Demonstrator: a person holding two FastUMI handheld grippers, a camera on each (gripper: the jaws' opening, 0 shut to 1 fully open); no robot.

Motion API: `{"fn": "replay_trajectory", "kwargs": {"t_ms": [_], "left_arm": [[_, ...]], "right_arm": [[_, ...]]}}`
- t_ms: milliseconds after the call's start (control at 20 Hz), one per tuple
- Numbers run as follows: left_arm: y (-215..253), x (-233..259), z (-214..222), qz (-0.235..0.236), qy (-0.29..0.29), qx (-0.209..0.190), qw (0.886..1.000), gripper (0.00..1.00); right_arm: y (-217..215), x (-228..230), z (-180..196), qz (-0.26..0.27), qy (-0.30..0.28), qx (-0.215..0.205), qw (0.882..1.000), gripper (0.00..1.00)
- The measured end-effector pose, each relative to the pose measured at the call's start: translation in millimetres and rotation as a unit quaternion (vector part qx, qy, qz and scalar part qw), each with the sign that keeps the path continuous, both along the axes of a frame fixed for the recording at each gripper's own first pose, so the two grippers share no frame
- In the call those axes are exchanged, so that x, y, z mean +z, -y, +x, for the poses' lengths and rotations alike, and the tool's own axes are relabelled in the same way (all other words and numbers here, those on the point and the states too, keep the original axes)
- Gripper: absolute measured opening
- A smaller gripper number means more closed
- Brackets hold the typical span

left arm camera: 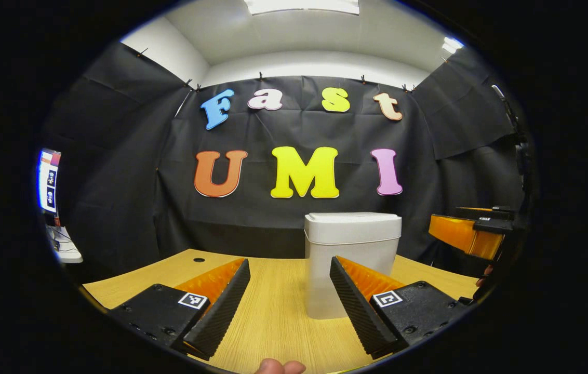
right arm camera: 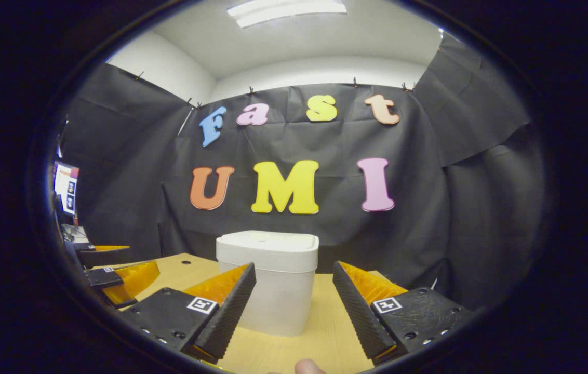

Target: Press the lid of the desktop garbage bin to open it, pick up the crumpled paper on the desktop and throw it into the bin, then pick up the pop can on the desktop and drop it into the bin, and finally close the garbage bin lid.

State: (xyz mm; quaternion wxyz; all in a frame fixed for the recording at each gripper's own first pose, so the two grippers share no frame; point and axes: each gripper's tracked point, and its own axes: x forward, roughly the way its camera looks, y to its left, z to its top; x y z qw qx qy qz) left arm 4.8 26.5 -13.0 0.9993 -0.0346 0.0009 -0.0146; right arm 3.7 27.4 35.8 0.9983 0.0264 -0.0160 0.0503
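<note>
A white desktop bin point(left arm camera: 351, 259) stands on the wooden table point(left arm camera: 273, 311) with its lid point(left arm camera: 352, 220) down. My left gripper point(left arm camera: 290, 301) is open, short of the bin, whose left side shows between its fingers. In the right gripper view the bin point(right arm camera: 269, 280) stands just ahead, lid point(right arm camera: 268, 244) shut. My right gripper point(right arm camera: 294, 306) is open too, nothing between its fingers, the bin slightly left of its gap. The right gripper point(left arm camera: 473, 234) shows far right in the left gripper view; the left gripper point(right arm camera: 117, 275) shows far left in the right gripper view.
The black cloth wall hangs close behind the bin. A small round hole point(left arm camera: 199, 259) marks the table's far left corner. A lit screen point(left arm camera: 49, 181) and a small white shelf point(left arm camera: 65, 249) sit off to the left beyond the table. A fingertip point(left arm camera: 278, 366) shows at the bottom edge.
</note>
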Motion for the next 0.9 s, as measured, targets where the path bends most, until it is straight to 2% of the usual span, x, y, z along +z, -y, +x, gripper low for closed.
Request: {"fn": "replay_trajectory", "kwargs": {"t_ms": [100, 250, 500, 900], "left_arm": [[6, 2, -3, 0.005, 0.002, -0.004, 1.000, 0.99], [11, 5, -5, 0.011, 0.005, -0.006, 1.000, 0.99], [12, 2, -4, 0.006, 0.004, -0.008, 1.000, 0.99], [6, 1, -2, 0.006, 0.003, -0.002, 1.000, 0.99]], "right_arm": [[-6, -16, -7, 0.012, -0.018, 0.010, 1.000, 0.93], [5, -28, -9, 0.010, -0.030, -0.006, 0.999, 0.95], [15, -27, -10, 0.024, -0.026, -0.025, 0.999, 0.95], [12, -27, -8, 0.030, -0.024, -0.030, 0.999, 0.94]]}}
